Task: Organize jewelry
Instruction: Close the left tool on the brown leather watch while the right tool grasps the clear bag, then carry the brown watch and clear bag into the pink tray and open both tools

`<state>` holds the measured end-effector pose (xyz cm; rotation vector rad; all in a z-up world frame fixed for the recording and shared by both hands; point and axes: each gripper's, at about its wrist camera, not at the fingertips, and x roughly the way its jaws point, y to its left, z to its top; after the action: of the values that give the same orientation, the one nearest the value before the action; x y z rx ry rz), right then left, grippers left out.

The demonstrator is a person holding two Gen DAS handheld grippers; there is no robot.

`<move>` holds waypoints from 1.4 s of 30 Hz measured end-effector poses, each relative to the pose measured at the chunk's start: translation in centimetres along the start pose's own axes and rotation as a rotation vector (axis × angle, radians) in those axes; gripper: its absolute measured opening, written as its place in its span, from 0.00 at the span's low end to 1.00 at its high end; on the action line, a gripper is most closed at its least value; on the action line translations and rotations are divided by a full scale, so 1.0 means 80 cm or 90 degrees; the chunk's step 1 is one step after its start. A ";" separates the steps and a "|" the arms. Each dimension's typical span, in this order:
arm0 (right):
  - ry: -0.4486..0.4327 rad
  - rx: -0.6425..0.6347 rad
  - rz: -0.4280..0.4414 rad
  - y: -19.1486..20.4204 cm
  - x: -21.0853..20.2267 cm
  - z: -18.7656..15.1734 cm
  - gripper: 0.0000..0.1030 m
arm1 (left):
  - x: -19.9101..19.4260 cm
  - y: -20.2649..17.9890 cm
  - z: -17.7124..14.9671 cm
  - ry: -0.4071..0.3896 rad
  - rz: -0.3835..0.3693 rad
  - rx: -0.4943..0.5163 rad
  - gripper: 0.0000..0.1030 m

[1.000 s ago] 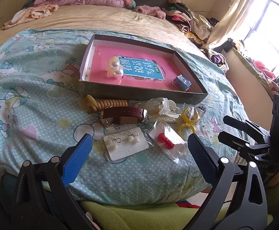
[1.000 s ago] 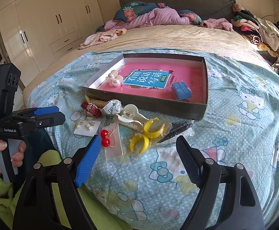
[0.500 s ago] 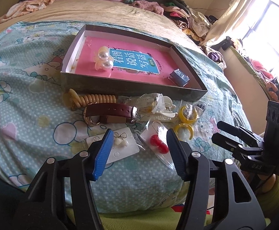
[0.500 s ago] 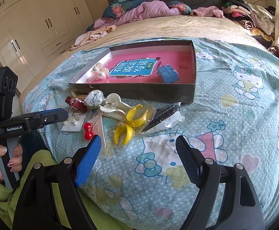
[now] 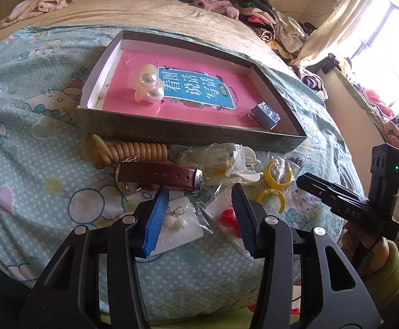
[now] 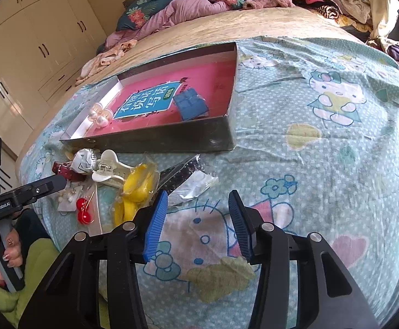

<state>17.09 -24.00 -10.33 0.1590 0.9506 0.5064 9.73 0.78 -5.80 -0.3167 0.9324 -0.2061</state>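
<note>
My left claw (image 5: pixel 199 213), spread, straddles the earring card (image 5: pixel 180 224) for pickup; my right claw (image 6: pixel 196 219), spread, hovers empty over the bed (image 6: pixel 322 150).

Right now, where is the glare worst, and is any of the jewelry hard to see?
Left wrist view: the window at upper right is blown out to white, and fisheye bends the box; the pearl clip stays sharp. Right wrist view: evenly lit, no glare; the yellow earrings blur slightly behind shiny plastic.
</note>
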 end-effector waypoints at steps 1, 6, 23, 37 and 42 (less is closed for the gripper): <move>0.002 0.005 0.009 -0.001 0.002 0.001 0.43 | 0.001 0.001 0.001 0.000 0.001 -0.001 0.38; 0.020 0.042 0.054 -0.007 0.016 0.007 0.43 | 0.006 0.007 0.006 0.000 -0.002 -0.011 0.38; 0.006 0.050 0.105 -0.008 0.040 0.021 0.38 | 0.012 0.017 0.016 -0.018 -0.041 -0.043 0.37; -0.039 -0.006 0.065 -0.008 -0.006 0.021 0.30 | -0.027 0.009 0.019 -0.077 -0.040 0.003 0.04; -0.063 -0.021 0.054 -0.006 -0.026 0.028 0.30 | -0.048 0.004 0.025 -0.105 -0.035 0.019 0.04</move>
<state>18.05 -25.22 -7.68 0.1938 0.8414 0.5874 9.15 2.61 -1.94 -0.3265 0.7578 -0.2414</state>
